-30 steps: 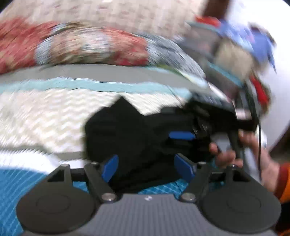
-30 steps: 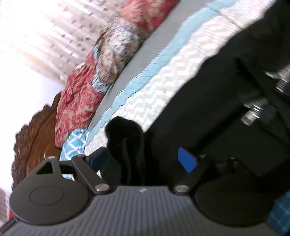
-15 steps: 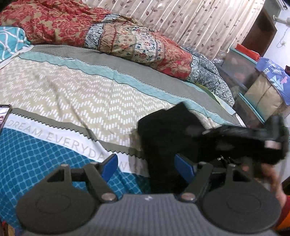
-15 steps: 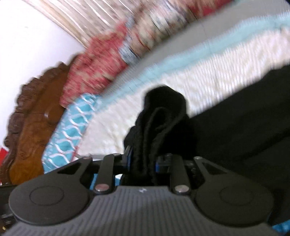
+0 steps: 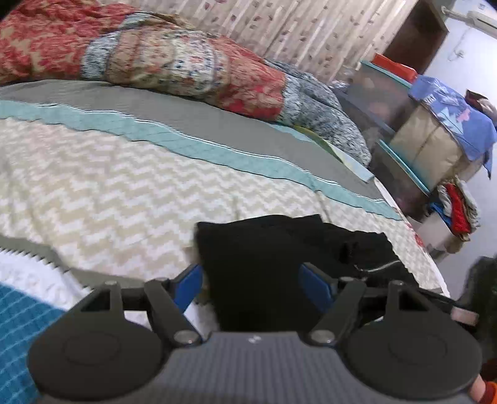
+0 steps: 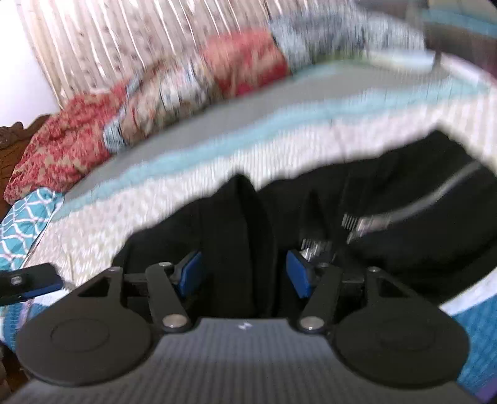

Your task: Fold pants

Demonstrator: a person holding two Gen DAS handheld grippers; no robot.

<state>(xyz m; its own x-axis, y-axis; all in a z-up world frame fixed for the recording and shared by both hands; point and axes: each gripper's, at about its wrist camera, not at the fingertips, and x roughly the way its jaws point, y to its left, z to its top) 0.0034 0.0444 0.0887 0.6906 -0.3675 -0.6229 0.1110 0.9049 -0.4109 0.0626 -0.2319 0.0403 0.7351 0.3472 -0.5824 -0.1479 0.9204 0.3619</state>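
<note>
The black pants (image 5: pixel 273 248) lie bunched in a folded heap on the patterned bedspread (image 5: pixel 124 192), near its right edge. My left gripper (image 5: pixel 253 284) is open, its blue pads either side of the heap's near end, with a gap at the left pad. In the right wrist view, a raised ridge of the pants (image 6: pixel 248 223) stands between the blue pads of my right gripper (image 6: pixel 243 275). Its jaws are opening and the pads are clear of the cloth. A zipper (image 6: pixel 403 208) shows to the right. This view is blurred.
A red and blue floral quilt (image 5: pixel 155 59) is rolled along the far side of the bed, before a curtain (image 5: pixel 295 28). Storage boxes and stacked clothes (image 5: pixel 435 133) stand beyond the bed's right edge. One left gripper finger (image 6: pixel 28 282) shows at the left border.
My right gripper, pinched on a fold of the pants half a second ago, has spread its jaws off it. It has also left the middle of the left wrist view.
</note>
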